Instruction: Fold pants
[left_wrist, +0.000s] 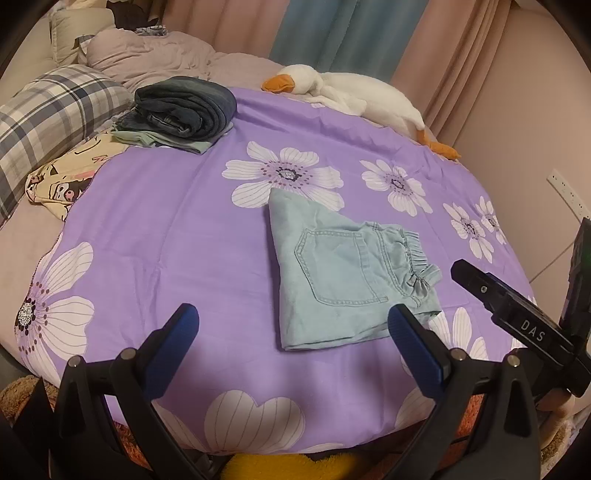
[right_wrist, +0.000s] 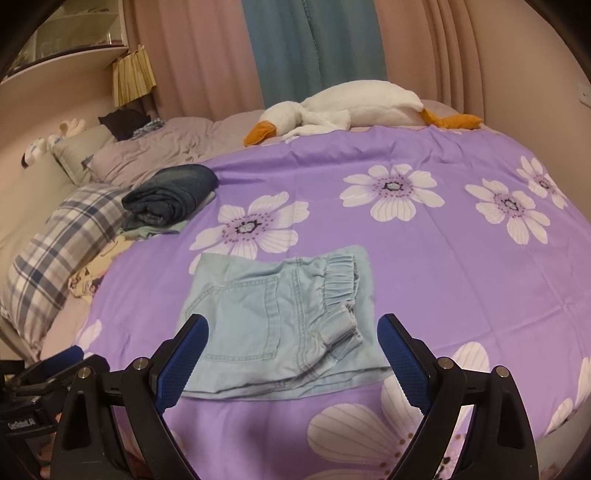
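Note:
Light blue denim pants lie folded into a compact stack on the purple flowered bedspread, back pocket up, elastic waistband to the right. They also show in the right wrist view. My left gripper is open and empty, hovering just in front of the pants' near edge. My right gripper is open and empty, above the near edge of the pants. The right gripper's black body shows at the right of the left wrist view.
A pile of folded dark jeans and green clothes sits at the back left. A white plush goose lies along the far edge. A plaid pillow and a cartoon-print cloth lie left. Curtains hang behind.

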